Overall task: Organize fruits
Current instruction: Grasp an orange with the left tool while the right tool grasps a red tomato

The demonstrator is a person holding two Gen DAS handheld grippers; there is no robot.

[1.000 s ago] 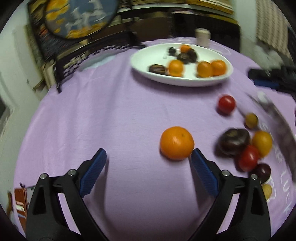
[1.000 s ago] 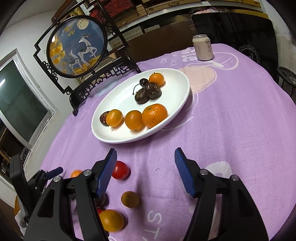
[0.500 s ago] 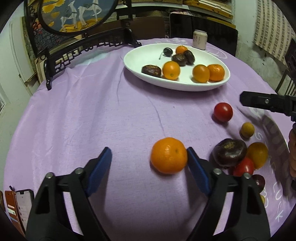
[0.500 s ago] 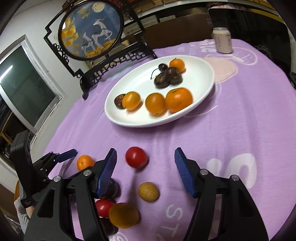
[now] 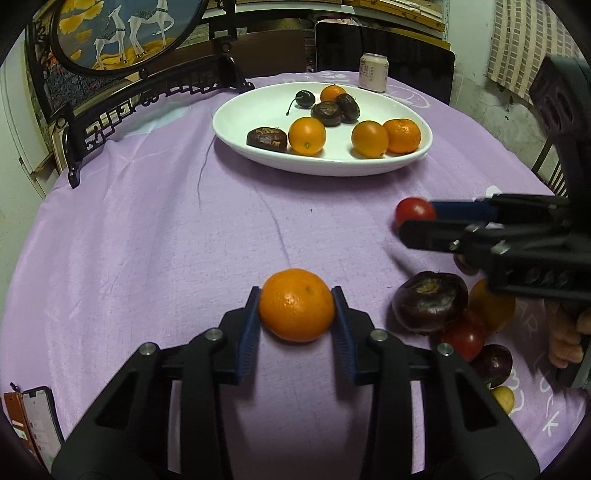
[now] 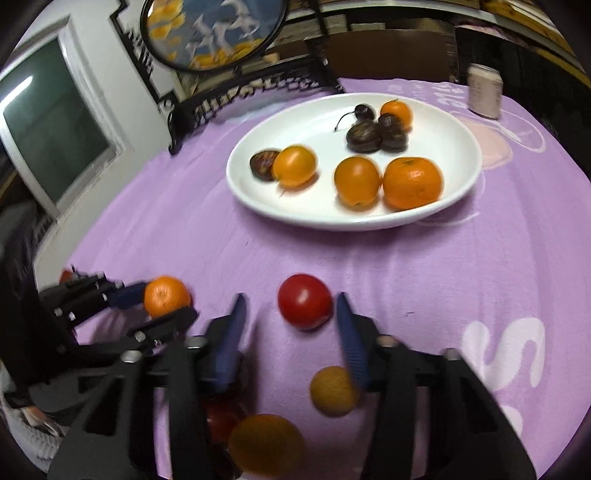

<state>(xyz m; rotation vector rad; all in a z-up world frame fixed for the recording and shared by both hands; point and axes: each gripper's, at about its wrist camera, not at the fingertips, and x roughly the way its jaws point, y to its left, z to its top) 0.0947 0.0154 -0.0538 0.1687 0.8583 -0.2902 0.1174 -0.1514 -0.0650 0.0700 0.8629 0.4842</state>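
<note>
My left gripper is shut on an orange mandarin on the purple cloth; it also shows in the right wrist view. My right gripper is open around a red tomato, with a gap at its left finger. The tomato shows in the left wrist view beside the right gripper's fingers. A white plate at the back holds several oranges and dark fruits; it also shows in the right wrist view.
A pile of loose fruit lies at my right: a dark plum, a red tomato, a small yellow fruit and an orange. A can and a framed deer screen stand behind the plate. A phone lies near left.
My left gripper has closed on the mandarin. My right gripper has moved down and forward so that the red tomato sits between its fingers, which have narrowed.
</note>
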